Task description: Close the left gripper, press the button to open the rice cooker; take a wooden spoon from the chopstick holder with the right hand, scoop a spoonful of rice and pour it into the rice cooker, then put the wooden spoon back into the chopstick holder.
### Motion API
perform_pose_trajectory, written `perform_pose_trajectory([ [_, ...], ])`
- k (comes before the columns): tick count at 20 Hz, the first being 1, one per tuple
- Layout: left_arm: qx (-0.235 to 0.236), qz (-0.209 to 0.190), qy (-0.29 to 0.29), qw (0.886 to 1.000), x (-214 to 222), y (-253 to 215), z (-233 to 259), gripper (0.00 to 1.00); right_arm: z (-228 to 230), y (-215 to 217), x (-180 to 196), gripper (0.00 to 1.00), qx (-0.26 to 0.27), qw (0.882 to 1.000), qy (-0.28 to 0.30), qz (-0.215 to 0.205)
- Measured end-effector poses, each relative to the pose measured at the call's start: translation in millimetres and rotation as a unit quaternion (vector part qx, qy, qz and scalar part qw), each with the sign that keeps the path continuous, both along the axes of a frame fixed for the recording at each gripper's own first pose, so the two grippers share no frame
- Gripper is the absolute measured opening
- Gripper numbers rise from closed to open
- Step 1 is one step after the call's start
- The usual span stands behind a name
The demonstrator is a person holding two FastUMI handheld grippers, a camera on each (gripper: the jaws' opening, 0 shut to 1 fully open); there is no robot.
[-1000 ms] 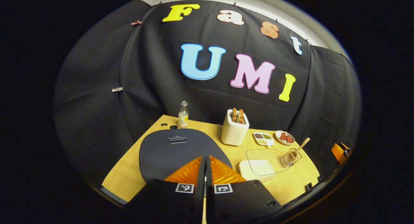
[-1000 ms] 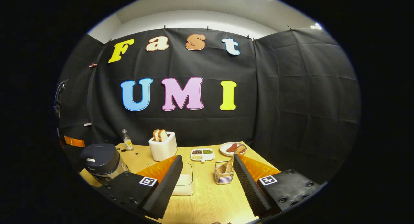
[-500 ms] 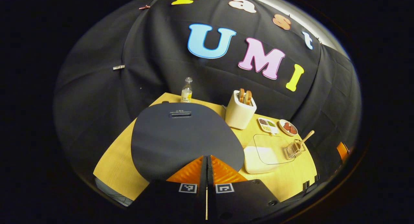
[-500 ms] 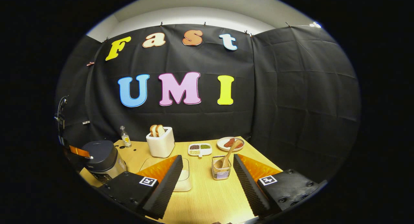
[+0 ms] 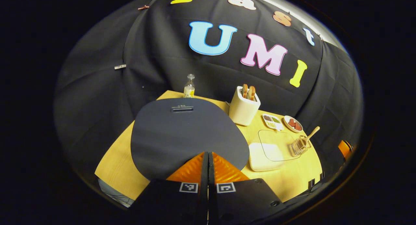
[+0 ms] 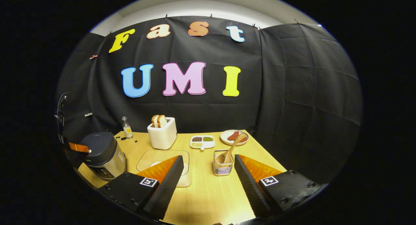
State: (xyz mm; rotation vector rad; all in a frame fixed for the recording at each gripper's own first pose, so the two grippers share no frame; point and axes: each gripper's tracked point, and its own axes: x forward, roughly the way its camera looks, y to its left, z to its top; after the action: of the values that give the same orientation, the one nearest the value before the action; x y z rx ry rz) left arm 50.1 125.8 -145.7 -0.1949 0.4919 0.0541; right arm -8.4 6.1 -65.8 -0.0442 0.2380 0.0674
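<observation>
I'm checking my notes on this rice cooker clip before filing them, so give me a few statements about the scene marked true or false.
1. The rice cooker has its lid down. True.
2. The left gripper is wide open. False: its fingers are together, over the cooker's lid.
3. The wooden spoon stands in the chopstick holder. True.
4. The right gripper grips the spoon. False: it is open, the holder beyond its fingers.
5. The toaster is empty. False: it holds bread slices.
</observation>
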Motion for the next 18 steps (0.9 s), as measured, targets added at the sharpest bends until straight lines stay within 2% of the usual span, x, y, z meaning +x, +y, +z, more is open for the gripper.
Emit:
perform_pose_trajectory([
  [3, 0.002, 0.029, -0.022, 0.999, -3, 3, 13, 0.06, 0, -4, 17, 0.98, 0.006, 1.0, 0.002, 0.01],
  [4, 0.004, 0.047, -0.048, 0.998, 1, 5, 27, 0.04, 0, -5, 23, 0.98, 0.008, 1.0, 0.003, 0.012],
  [5, 0.012, 0.065, -0.078, 0.995, -3, 7, 51, 0.06, 0, -7, 30, 0.98, 0.011, 1.0, 0.003, 0.013],
  [8, 0.064, 0.118, -0.182, 0.974, 9, 21, 137, 0.06, 4, -11, 50, 0.98, 0.022, 1.0, 0.0, 0.019],
  [9, 0.08, 0.127, -0.212, 0.966, 4, 19, 164, 0.07, 6, -12, 57, 0.98, 0.024, 0.999, -0.003, 0.02],
  [10, 0.083, 0.127, -0.226, 0.962, 4, 17, 182, 0.07, 6, -14, 65, 0.98, 0.026, 0.999, -0.006, 0.02],
  [14, 0.092, 0.125, -0.227, 0.961, 0, -2, 186, 0.07, 5, -29, 93, 0.98, 0.035, 0.999, -0.008, 0.016],
  [18, 0.067, 0.147, -0.199, 0.967, -5, -16, 163, 0.12, -4, -51, 120, 0.98, 0.04, 0.999, 0.0, 0.002],
])
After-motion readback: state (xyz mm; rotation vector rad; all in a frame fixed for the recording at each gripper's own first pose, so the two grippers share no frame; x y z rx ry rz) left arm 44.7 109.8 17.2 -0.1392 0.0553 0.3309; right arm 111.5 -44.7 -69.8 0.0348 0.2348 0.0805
